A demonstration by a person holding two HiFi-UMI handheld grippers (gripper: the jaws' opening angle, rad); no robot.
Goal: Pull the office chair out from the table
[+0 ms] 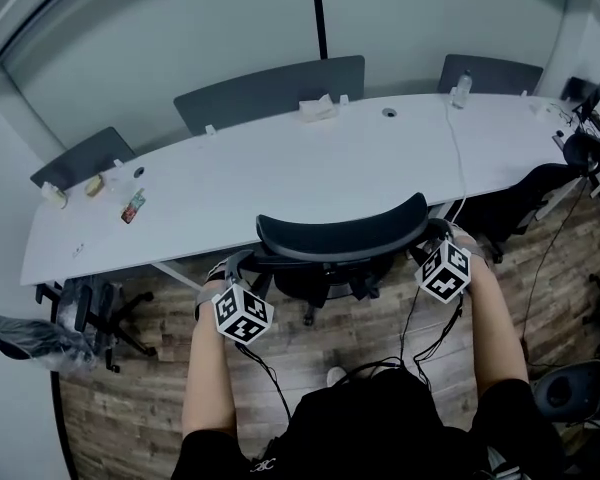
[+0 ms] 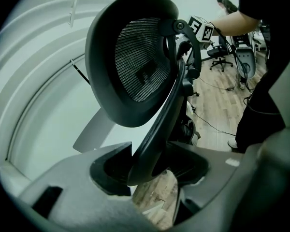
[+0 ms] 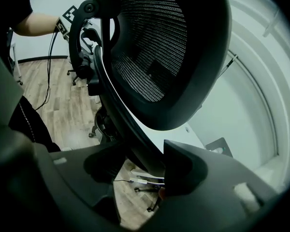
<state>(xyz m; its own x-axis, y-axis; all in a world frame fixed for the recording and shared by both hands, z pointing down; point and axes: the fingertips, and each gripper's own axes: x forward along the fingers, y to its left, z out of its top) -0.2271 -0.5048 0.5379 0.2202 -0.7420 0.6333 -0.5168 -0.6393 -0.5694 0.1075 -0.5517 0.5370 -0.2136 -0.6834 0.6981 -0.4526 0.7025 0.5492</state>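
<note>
Head view: office chair (image 1: 342, 236) between tongs; left tongs (image 1: 238, 265), right tongs (image 1: 436, 232) clamped on its backrest frame

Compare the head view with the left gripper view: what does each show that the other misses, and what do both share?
Head view only: the small items lying on the white table, and the left gripper seen from above.
Left gripper view only: the left gripper's jaws closed round the frame bar of the backrest, and the mesh close up.
Both: the office chair, the right gripper and the wooden floor.
</note>
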